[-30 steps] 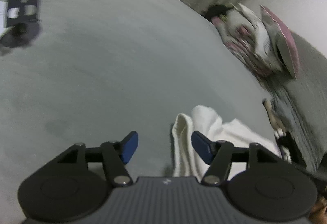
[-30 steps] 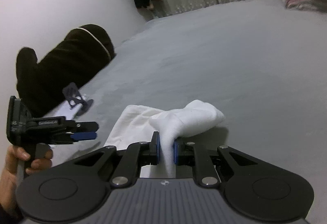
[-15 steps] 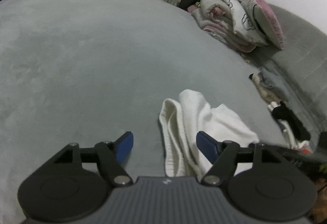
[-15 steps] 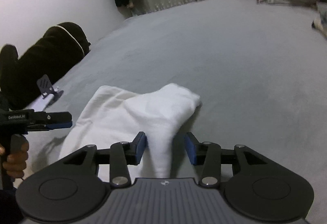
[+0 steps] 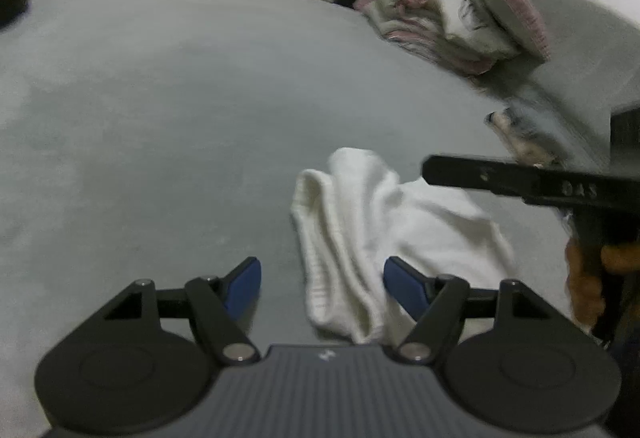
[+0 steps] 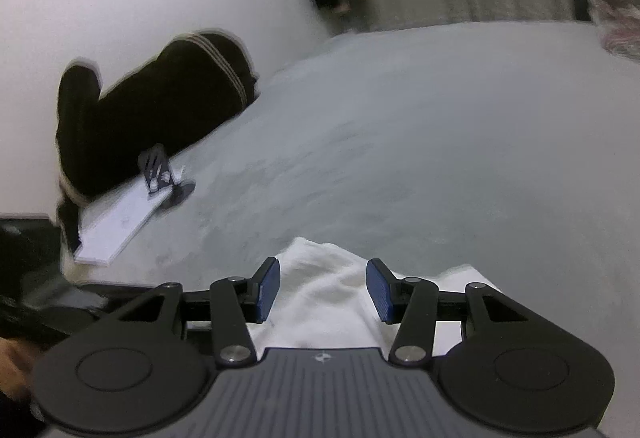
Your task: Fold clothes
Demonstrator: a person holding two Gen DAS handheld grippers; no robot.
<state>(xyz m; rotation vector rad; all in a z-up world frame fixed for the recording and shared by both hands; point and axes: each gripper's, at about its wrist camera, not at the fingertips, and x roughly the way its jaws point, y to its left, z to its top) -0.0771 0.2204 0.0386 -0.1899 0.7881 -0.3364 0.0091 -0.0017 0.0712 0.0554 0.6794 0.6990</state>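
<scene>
Left gripper jaws wide, holding nothing, hovering over grey bed; white garment lies crumpled on the bed, just right of centre; right gripper jaws opening, cloth beneath, pads not pressing it.

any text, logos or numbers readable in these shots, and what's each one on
No text reads for certain.
Pale marks on the black bar of the right tongs, maybe "OAS": too blurred to trust.
Small white logo, no letters, on the grey body of the left tongs.
The same logo on the right tongs' body.
</scene>
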